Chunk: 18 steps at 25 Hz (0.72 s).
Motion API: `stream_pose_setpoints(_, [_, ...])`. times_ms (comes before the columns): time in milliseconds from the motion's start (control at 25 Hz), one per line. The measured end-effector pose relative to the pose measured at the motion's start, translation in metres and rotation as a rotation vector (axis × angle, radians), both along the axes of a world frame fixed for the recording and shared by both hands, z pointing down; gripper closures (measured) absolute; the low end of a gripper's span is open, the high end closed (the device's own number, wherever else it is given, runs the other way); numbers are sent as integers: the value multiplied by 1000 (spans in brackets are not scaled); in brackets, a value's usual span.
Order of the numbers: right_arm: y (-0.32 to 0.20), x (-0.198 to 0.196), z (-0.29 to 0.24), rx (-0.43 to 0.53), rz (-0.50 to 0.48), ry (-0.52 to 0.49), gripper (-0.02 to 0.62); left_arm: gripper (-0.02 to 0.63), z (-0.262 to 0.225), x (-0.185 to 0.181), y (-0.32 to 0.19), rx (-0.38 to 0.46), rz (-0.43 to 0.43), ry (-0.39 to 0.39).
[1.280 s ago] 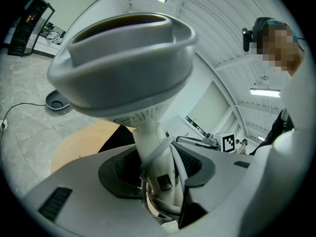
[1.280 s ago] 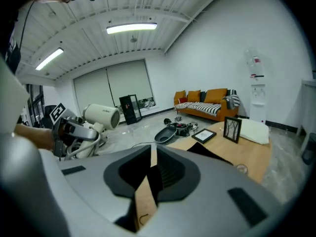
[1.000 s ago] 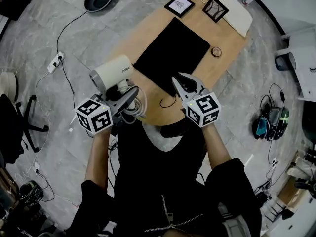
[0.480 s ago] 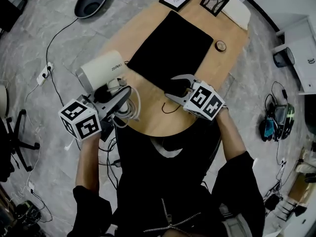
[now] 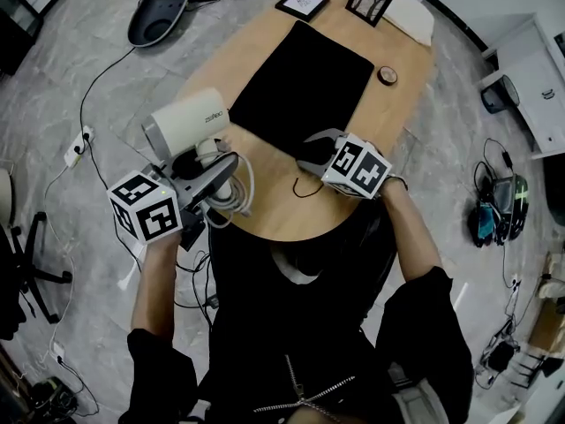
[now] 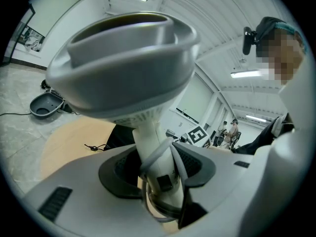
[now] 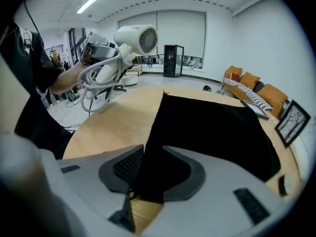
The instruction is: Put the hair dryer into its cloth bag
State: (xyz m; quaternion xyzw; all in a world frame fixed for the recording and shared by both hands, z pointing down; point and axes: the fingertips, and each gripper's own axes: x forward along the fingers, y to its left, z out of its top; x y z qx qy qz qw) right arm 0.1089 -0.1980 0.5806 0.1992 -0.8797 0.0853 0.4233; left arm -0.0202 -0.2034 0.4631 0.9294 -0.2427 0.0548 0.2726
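Note:
My left gripper (image 5: 222, 171) is shut on the handle of the white hair dryer (image 5: 185, 122), held above the table's left edge with its coiled cord (image 5: 235, 193) hanging beside the jaws. In the left gripper view the dryer (image 6: 123, 58) fills the frame and the handle sits between the pads of the gripper (image 6: 157, 154). The black cloth bag (image 5: 300, 78) lies flat on the wooden table (image 5: 265, 215). My right gripper (image 5: 314, 150) tips down at the bag's near corner. Its jaws (image 7: 154, 152) are closing with the bag's edge (image 7: 207, 127) between them, pads apart from it.
The bag's drawstring (image 5: 305, 188) trails toward the table's near edge. Two framed pictures (image 5: 302, 1) (image 5: 369, 0), a white pad (image 5: 410, 16) and a small round object (image 5: 386, 75) sit at the far end. Cables and a power strip (image 5: 78, 144) lie on the floor at left.
Both grippers have come down. The right one has tipped downward onto the bag's near corner and its jaws stand wider than a second ago. The left still holds the dryer.

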Motion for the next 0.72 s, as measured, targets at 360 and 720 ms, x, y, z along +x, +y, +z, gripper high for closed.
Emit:
stream_pose_setpoints(360, [-10,3,-15,-158,78,-189,566,410,8,3,3,-4,41,-7])
stream_pose_setpoints(720, [-3,-2,-10,-218,74,-190,523,410,14,4,11,-9,62,5])
